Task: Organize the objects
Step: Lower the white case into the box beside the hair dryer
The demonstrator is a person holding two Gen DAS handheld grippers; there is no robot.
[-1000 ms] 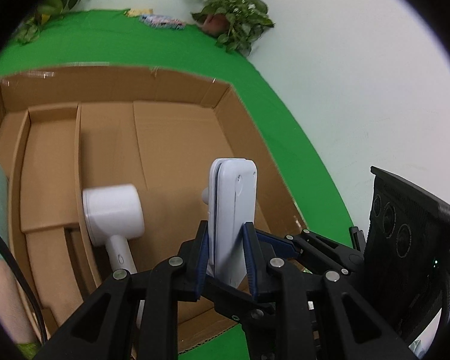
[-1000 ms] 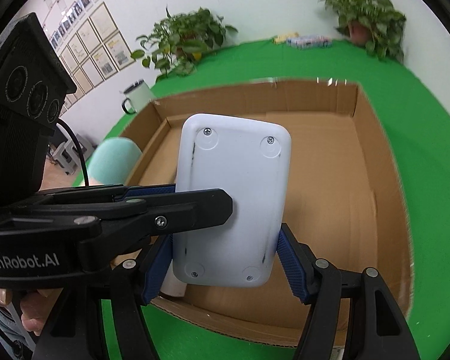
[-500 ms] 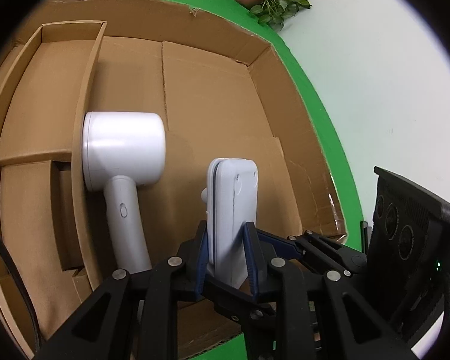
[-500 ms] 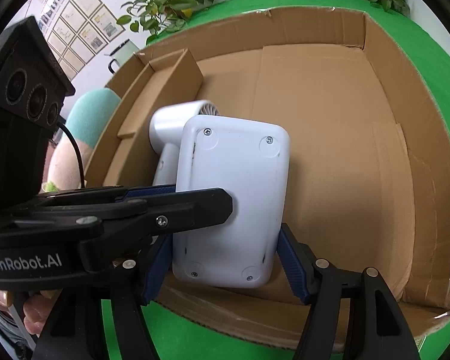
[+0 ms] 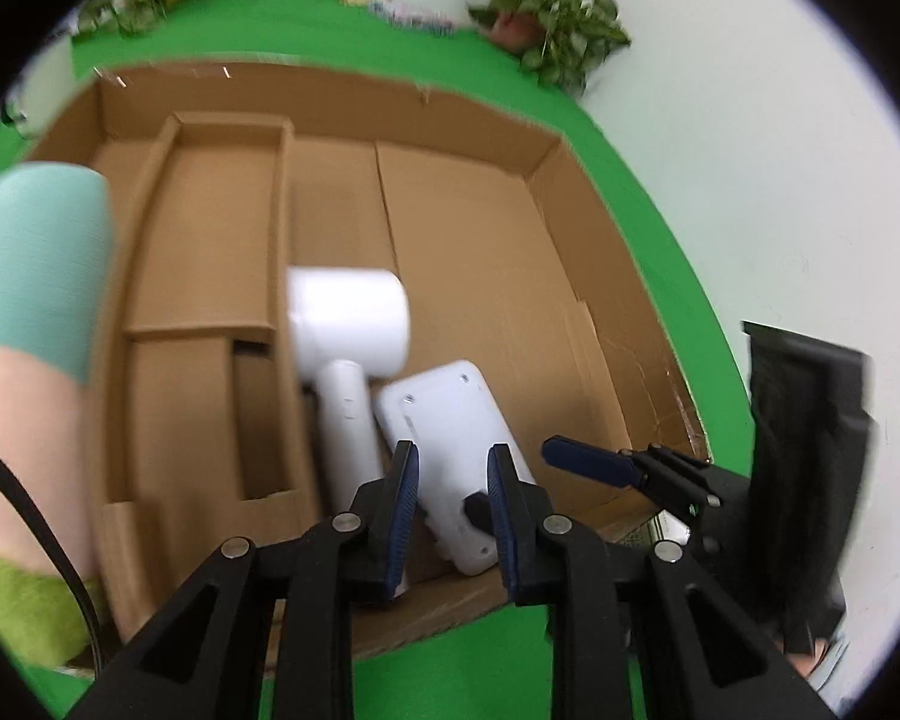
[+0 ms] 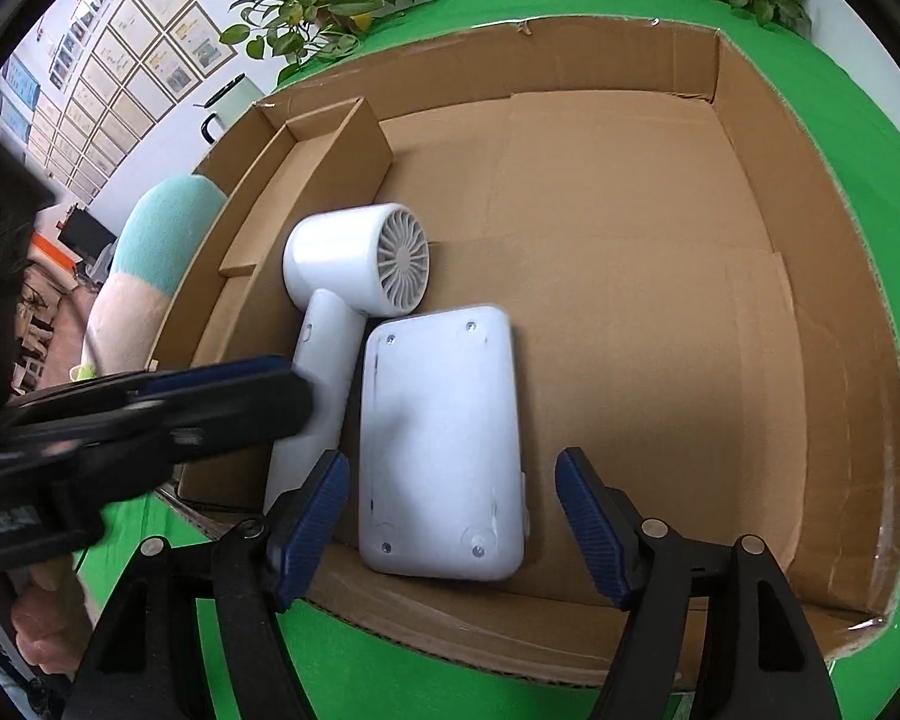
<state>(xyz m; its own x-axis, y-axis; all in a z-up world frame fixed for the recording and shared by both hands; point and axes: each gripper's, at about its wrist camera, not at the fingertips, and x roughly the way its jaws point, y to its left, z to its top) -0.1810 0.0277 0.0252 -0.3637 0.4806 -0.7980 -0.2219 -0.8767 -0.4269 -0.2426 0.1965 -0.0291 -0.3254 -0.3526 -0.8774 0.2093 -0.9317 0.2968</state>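
The white device (image 6: 441, 450) is laid flat in the box (image 6: 810, 312), touching the dryer (image 6: 354, 276) at its 10 o'clock. Nothing is gripped — right gripper (image 6: 453, 516) jaws spread wide, left gripper (image 5: 453, 510) jaws parted. The device could get nudged into the dryer if the pads are dragged out low.

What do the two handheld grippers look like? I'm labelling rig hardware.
Both the left gripper and the right gripper are black angular plastic linkages with silver pivot bolts and ribbed blue fingertip pads. White lettering marks the left one's side, blurred here; a black cable trails nearby.

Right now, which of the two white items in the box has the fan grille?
The hair dryer, left of the flat white device. Its round head shows a grey vaned grille; the flat device shows only a plain screwed back.
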